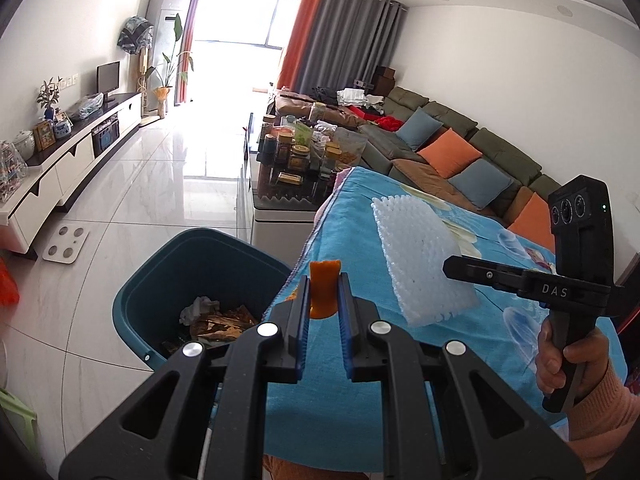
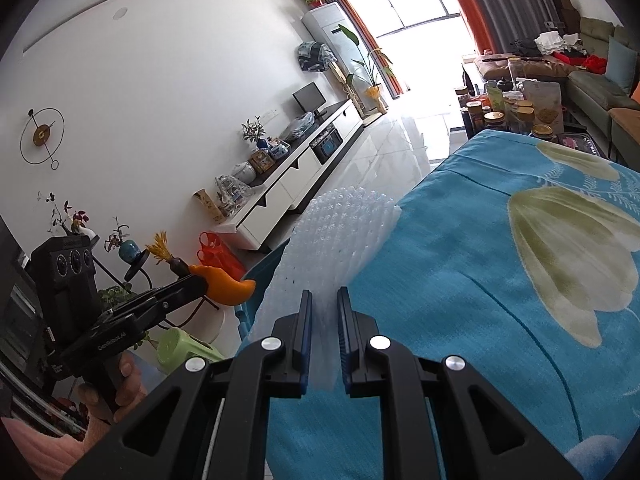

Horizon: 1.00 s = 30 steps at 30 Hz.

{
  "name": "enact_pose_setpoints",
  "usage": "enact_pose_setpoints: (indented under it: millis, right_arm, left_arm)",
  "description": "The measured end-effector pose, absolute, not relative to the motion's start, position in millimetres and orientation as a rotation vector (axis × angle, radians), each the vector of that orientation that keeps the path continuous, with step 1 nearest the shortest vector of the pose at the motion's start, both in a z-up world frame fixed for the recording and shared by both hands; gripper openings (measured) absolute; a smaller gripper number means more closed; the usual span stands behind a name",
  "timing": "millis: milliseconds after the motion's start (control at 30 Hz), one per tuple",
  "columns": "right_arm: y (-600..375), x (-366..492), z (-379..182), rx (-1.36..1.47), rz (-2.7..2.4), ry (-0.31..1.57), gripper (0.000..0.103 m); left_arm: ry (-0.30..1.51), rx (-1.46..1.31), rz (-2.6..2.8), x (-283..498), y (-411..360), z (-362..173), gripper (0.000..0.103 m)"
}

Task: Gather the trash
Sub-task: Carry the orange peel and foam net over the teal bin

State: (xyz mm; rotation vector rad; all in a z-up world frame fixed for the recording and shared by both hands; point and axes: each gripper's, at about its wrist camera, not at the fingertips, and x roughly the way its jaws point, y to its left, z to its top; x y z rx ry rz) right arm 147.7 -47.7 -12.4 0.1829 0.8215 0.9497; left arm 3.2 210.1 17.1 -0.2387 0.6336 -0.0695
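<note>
Orange peel (image 1: 323, 290) upright in left gripper (image 1: 323, 292), bubble wrap (image 1: 420, 260) tilted

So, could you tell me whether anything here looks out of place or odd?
Nothing looks spilled or damaged. The left hand-held gripper holds an orange peel beside the teal bin, which already contains trash. The right hand-held gripper grips a bubble-wrap sheet at the edge of the blue cloth.

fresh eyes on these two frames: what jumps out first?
The left gripper holds an orange peel beside the teal bin, which already has trash in it. The right gripper is clamped on a bubble wrap sheet over the table's blue cloth.
</note>
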Motion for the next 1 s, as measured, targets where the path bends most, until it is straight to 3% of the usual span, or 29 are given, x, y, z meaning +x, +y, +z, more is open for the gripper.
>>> enact_pose_setpoints:
  millis: [1000]
  right_arm:
    - [4.5,159.5,-10.8,0.127,0.983,0.86,0.011]
  left_arm:
    - [0.658,-0.265,0.016,11.3,227.4,9.1,0.014]
